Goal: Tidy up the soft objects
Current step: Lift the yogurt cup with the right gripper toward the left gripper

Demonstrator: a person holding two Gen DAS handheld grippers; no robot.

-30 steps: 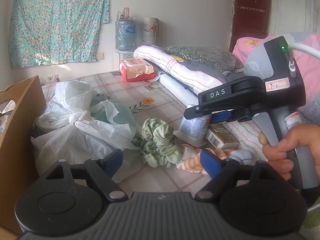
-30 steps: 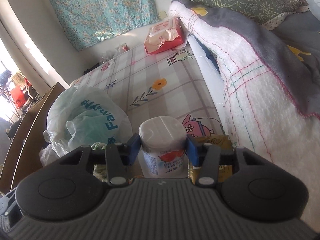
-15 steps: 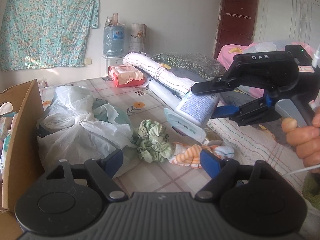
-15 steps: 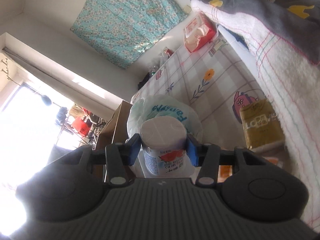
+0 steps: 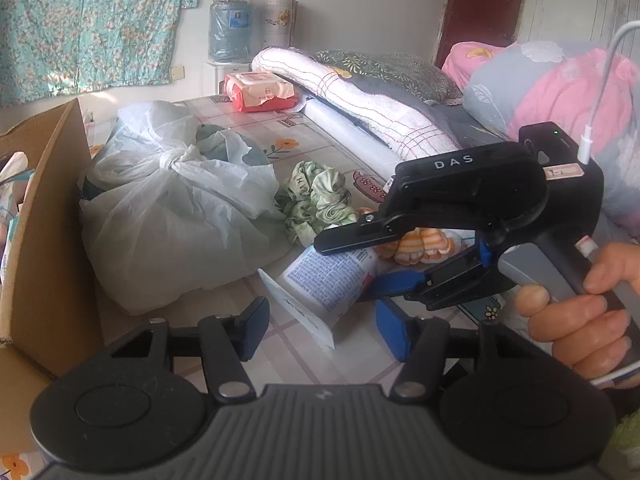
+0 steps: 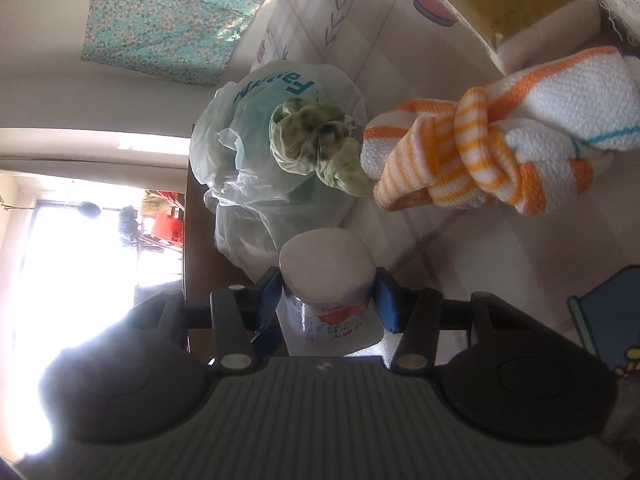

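Bedroom clutter everywhere: a checked, flower-print surface [image 5: 312, 136] with rolled bedding behind it and a cardboard box [image 5: 48, 216] at the left edge.

From the left wrist view, the left hand-held gripper [image 5: 320, 322] is empty, with its jaws closing and nothing between them. Ahead of it, the right hand-held gripper [image 5: 362, 258] comes in from the right, a hand [image 5: 588, 312] on its handle, clamping a white cup [image 5: 324, 284] tipped on its side, low over the surface. Behind sit a knotted plastic bag [image 5: 168, 216], a green cloth [image 5: 316, 200] and an orange striped sock bundle [image 5: 420, 242].

From the right wrist view, things look rolled sideways. The cup [image 6: 326, 280] sits between both blue pads, which press its sides, though the jaws are easing open a bit. Sock bundle [image 6: 500, 136] and green cloth [image 6: 316, 148] lie touching, next to the bag [image 6: 256, 152].

My guess: the cup is being moved out of the way, so the soft stuff is untouched. Next move probably needs the cup set down, then the left going for the cloth or socks.
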